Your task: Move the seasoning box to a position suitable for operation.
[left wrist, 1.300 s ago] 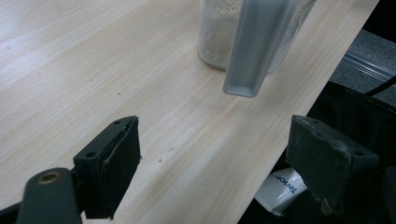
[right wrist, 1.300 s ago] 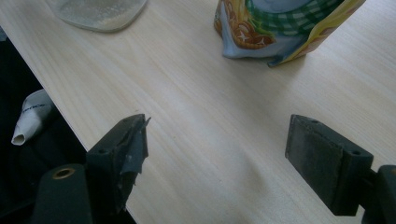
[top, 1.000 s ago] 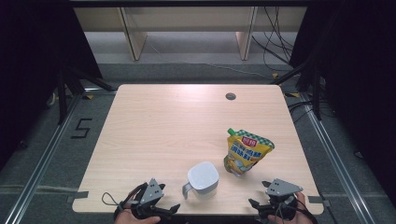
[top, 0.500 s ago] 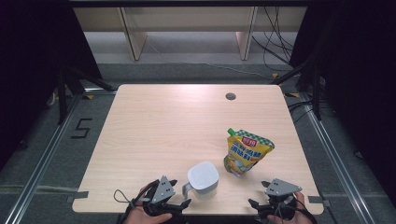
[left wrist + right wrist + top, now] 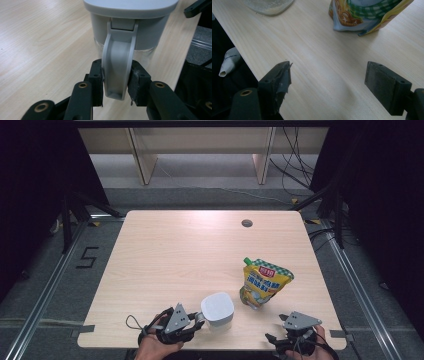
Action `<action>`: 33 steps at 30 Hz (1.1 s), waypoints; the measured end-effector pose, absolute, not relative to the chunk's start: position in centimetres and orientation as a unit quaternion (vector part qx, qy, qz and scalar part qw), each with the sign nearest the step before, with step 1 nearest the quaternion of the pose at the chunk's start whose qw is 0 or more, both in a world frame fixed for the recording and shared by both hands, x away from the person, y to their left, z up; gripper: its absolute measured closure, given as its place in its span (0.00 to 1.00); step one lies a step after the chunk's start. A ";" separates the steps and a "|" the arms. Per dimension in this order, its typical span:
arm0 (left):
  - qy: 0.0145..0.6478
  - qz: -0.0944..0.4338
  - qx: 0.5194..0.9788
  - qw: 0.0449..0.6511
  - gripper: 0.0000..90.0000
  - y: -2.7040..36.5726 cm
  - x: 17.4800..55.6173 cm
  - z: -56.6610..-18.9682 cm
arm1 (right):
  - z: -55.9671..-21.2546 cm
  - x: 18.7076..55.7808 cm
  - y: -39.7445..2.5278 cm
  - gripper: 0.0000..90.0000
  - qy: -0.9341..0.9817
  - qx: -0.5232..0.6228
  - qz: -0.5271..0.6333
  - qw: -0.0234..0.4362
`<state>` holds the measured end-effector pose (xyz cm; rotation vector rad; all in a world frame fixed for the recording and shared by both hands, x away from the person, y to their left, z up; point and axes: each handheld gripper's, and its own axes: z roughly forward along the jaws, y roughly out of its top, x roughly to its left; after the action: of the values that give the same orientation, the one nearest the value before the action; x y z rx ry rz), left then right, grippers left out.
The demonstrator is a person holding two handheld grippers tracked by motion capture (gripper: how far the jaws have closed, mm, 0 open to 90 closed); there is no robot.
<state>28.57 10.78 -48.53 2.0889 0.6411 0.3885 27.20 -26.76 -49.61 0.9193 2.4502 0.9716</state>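
Observation:
A small clear jug with a grey lid point(image 5: 217, 309) stands near the table's front edge. Its grey handle point(image 5: 117, 65) sits between the pads of my left gripper point(image 5: 116, 75), which is shut on it. In the high view the left gripper point(image 5: 196, 319) lies just left of the jug. A yellow and green stand-up pouch point(image 5: 262, 282) stands to the right of the jug. My right gripper point(image 5: 291, 326) rests at the front right corner, open and holding nothing point(image 5: 328, 75). Ahead of it are the pouch's base point(image 5: 367, 15) and the jug's base point(image 5: 269, 5).
The light wooden table point(image 5: 200, 250) has a round cable hole point(image 5: 246, 223) at the back right. Its front edge runs just under both hands. Dark floor with a "5" mark point(image 5: 88, 256) lies to the left, and shelving legs stand behind the table.
My left gripper has slid to the right along the front edge until it reached the jug's handle. The right gripper, the jug and the pouch have stayed in place.

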 end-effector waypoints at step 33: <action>0.259 0.149 0.839 0.455 0.77 11.0 31.7 -48.6 | -49.6 27.2 -26.8 0.25 0.865 0.323 0.344 0.174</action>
<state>31.72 11.00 -48.56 2.0701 0.6386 0.3678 27.24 -26.76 -49.56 0.9160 2.4518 0.9744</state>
